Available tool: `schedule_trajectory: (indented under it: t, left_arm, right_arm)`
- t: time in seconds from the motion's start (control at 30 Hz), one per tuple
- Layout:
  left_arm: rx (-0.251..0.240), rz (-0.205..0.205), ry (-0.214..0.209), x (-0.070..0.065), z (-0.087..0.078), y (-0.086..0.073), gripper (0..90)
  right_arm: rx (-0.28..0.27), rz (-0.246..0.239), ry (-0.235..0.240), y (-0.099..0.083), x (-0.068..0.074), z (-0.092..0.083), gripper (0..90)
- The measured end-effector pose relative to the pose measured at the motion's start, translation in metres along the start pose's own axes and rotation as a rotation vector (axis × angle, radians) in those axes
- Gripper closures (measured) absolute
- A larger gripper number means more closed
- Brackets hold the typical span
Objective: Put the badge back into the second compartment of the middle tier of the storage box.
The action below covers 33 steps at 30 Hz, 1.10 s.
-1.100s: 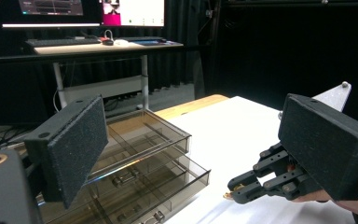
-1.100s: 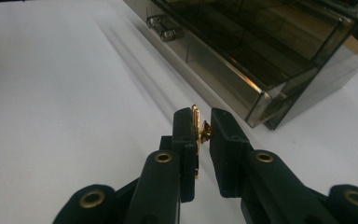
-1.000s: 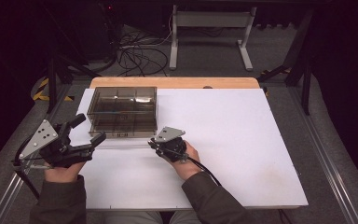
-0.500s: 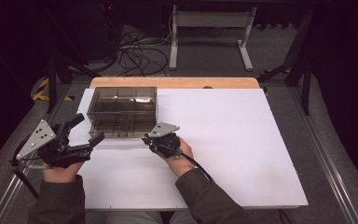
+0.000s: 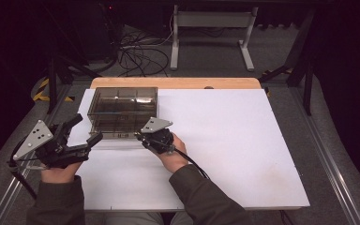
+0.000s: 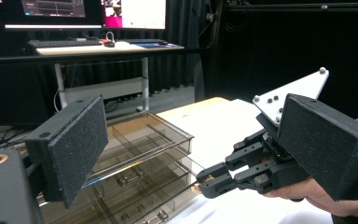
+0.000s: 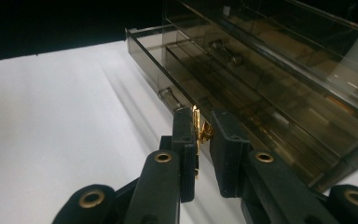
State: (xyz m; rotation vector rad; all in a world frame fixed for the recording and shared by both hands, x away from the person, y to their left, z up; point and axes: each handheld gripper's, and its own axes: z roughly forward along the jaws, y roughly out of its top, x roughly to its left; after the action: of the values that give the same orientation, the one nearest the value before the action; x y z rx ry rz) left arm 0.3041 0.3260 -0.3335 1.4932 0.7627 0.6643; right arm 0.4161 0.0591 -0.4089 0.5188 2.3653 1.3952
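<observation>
White sheeting covers the surface [image 5: 225, 140], with a wooden edge along its far side and dark floor with cables beyond. At the upper left of the sheet in the high view stands a smoky transparent plastic drawer box [image 5: 122, 110]. Just below its lower right corner the right gripper [image 5: 140, 136] points at the box front; in the right gripper view its fingers [image 7: 185, 140] are clenched on a small thin gold-coloured metal piece [image 7: 197, 128], held upright just in front of the lowest drawer. The left gripper [image 5: 82, 131] sits at the sheet's left edge, left of the box, its fingers [image 6: 74, 144] spread wide and grasping nothing.
</observation>
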Motion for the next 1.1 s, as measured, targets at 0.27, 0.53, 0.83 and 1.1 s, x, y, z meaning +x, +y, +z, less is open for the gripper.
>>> schedule_trajectory:
  t: [0.27,0.53,0.83,1.1]
  left_arm:
    - [-0.003,0.000,0.001,0.002,-0.002,0.000,9.1]
    - [-0.004,-0.007,0.003,0.004,-0.002,0.000,9.1]
    - [-0.006,-0.011,0.003,0.004,-0.003,0.000,9.1]
    - [-0.006,-0.014,0.006,0.006,-0.004,-0.001,9.1]
  right_arm:
    - [-0.012,-0.004,0.006,0.011,0.001,0.011,80.8]
    - [-0.028,0.015,-0.009,0.016,0.000,0.023,80.9]
    - [-0.032,0.049,-0.029,0.016,-0.007,0.035,80.8]
    - [-0.022,0.068,-0.020,0.016,-0.010,0.049,80.8]
